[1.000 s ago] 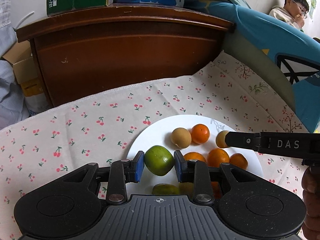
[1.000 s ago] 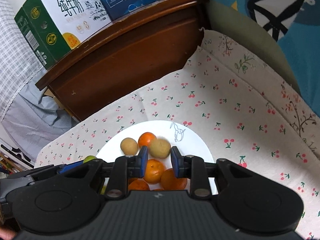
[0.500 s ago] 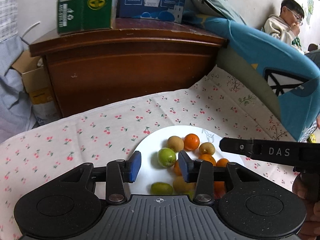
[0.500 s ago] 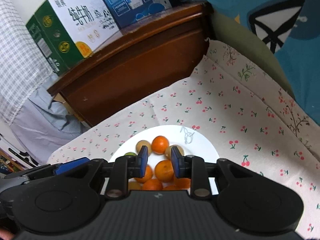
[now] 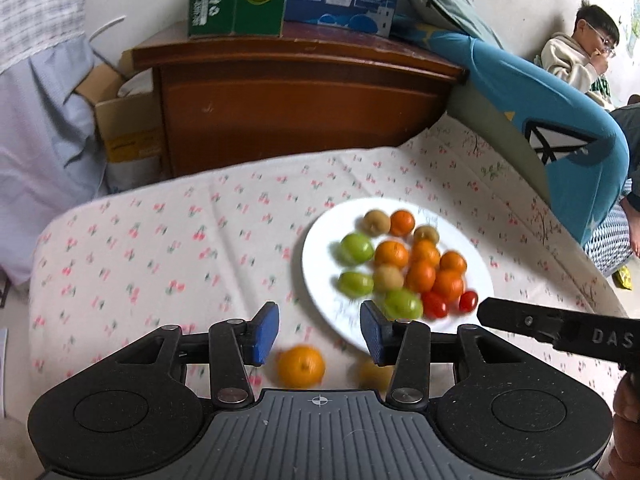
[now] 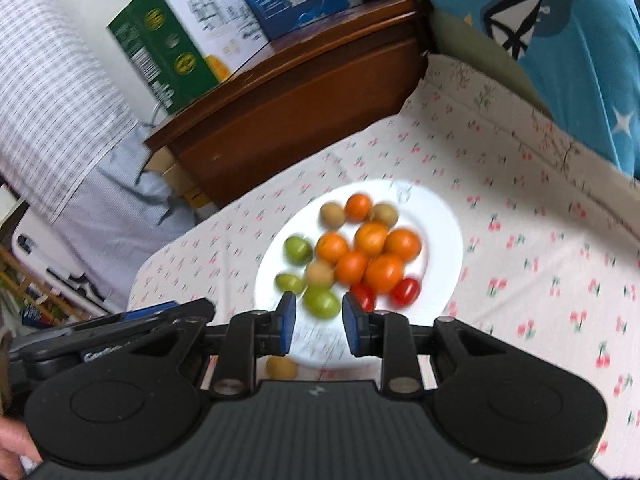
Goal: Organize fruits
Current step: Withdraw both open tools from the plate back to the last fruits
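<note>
1. The fruits sit mostly on the white plate [image 5: 316,236], which lies on the cherry-print cloth [image 5: 160,240] toward its right side, nearer the front edge than the back one
2. On the plate the pile is loosely grouped: green fruits [image 5: 356,248] along the left, oranges [image 5: 424,276] in the middle, tan-brown round fruits [image 5: 376,222] mixed in at the back, two red tomatoes [image 5: 436,305] at the front rim
3. Two pieces are off the plate, on the cloth by its front edge: an orange [image 5: 301,366] and, just right of it, a yellowish fruit [image 5: 374,374]
4. By my reading the job is well along, with those two strays left to gather; the brown fruits are not all together either
5. All the fruit looks small, round and smooth-skinned, so likely to roll; motion blur softens the details
6. The left gripper [image 5: 318,330] is opening, with nothing between its jaws, above the stray orange
7. The right gripper [image 6: 318,322] has a narrow gap between its jaws, which grip nothing; a green fruit only shows behind it
</note>
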Available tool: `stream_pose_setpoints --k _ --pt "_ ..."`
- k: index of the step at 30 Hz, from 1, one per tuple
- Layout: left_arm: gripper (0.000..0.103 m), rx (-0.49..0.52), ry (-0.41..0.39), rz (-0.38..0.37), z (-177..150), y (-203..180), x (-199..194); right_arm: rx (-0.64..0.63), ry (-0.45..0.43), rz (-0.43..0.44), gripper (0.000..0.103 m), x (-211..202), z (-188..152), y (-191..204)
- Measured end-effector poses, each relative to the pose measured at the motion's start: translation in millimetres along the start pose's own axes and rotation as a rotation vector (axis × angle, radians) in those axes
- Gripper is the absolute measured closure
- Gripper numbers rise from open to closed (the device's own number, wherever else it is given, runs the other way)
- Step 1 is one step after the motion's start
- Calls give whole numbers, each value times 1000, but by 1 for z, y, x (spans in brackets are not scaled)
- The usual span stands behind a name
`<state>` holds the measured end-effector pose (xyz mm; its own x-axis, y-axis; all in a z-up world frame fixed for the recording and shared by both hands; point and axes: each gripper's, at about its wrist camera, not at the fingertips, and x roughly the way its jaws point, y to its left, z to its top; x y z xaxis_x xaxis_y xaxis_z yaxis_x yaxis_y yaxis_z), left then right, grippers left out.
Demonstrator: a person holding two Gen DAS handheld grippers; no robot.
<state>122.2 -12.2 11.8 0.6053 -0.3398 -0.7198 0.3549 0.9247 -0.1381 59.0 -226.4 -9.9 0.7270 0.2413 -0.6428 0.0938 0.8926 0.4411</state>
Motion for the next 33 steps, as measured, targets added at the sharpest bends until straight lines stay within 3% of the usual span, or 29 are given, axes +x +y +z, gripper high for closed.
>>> stream_pose_setpoints --k 19,33 --pt "59 5 69 81 -45 13 -9 -62 85 -17 76 -16 -63 13" --pt "60 -71 34 89 -44 35 -13 -87 62 42 76 8 -67 19"
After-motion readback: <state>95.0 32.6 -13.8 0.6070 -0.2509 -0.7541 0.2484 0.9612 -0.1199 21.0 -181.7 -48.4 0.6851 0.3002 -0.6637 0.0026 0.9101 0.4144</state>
